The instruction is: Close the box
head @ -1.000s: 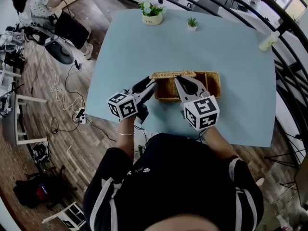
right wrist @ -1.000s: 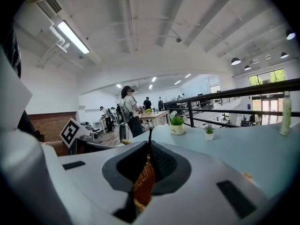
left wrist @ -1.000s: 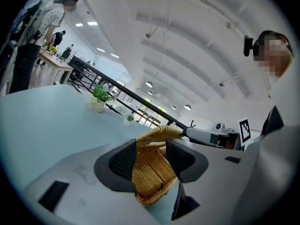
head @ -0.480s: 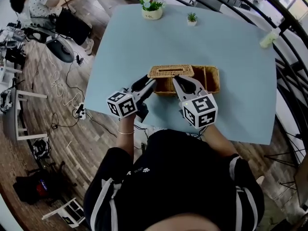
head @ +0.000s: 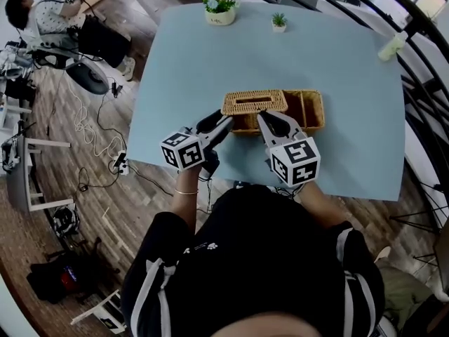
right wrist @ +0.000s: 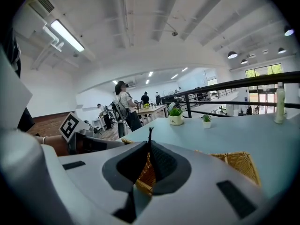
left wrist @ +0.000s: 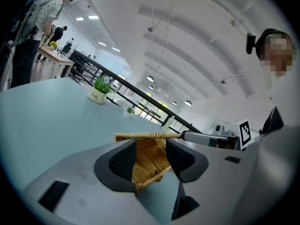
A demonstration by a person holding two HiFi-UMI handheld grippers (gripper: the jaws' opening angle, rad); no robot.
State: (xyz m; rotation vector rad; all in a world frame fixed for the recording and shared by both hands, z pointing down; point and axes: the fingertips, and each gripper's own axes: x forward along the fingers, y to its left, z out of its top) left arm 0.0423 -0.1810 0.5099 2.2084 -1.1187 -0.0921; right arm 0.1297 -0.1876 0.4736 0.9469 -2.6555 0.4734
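Note:
A wicker box [head: 312, 111] stands near the front of the blue table [head: 196, 62]. Its wicker lid [head: 254, 102] lies over the box's left part, while the right part shows open. My right gripper [head: 262, 118] is shut on the lid's front edge. In the right gripper view the jaws [right wrist: 150, 161] are pressed together over wicker, and the box's rim [right wrist: 239, 165] shows to the right. My left gripper [head: 223, 123] is open at the box's front left corner. In the left gripper view, the lid's edge [left wrist: 140, 136] runs level above the basket weave [left wrist: 149, 170].
Two small potted plants [head: 219, 9] [head: 278, 22] stand at the table's far edge, and a pale bottle [head: 393, 45] at the far right. A seated person [head: 35, 12], chairs and cables occupy the wooden floor to the left. A railing runs behind the table.
The lid has come down from a raised, edge-on tilt to lie flat over the box's left part. Both grippers stayed at the box's front edge.

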